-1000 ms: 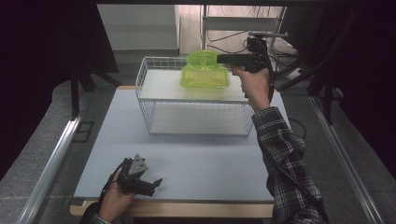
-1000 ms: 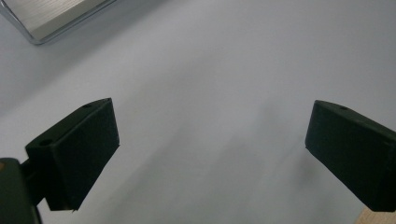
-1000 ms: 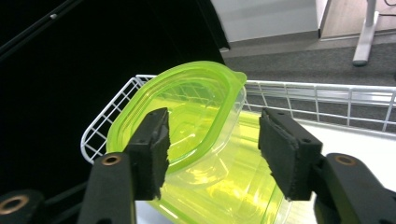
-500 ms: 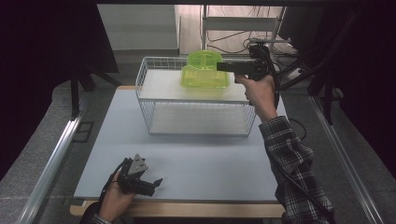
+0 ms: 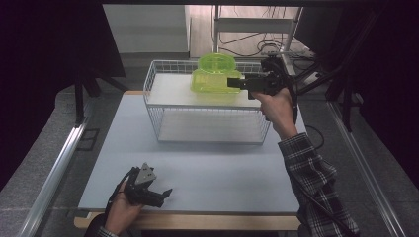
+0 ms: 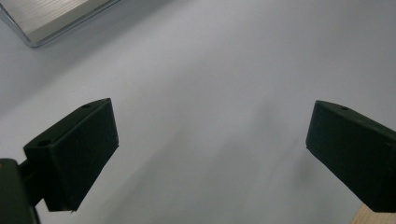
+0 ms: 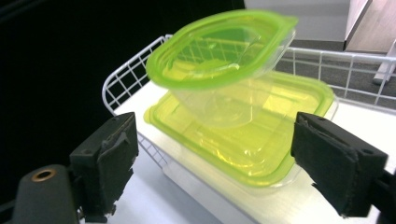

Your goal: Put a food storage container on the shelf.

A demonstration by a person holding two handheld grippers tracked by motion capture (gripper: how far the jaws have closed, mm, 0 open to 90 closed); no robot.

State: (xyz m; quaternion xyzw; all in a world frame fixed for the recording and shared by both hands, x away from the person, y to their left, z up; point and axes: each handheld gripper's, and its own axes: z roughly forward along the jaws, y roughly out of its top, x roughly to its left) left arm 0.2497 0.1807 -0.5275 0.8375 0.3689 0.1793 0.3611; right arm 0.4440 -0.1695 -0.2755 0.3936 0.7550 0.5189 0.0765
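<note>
High view | wire rack point(image 5: 207, 106) carries stacked green containers point(image 5: 216, 74) | both grippers' jaws apart, empty

My high view looks down and forward over the whole counter point(image 5: 207, 163). My left gripper view sits very close to the bare counter point(image 6: 210, 70). My right gripper view looks closely at the green boxes point(image 7: 224, 93), which the high view shares point(image 5: 215, 74).

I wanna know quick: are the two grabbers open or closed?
Left gripper: open, holding nothing.
Right gripper: open, near the green containers.
</note>
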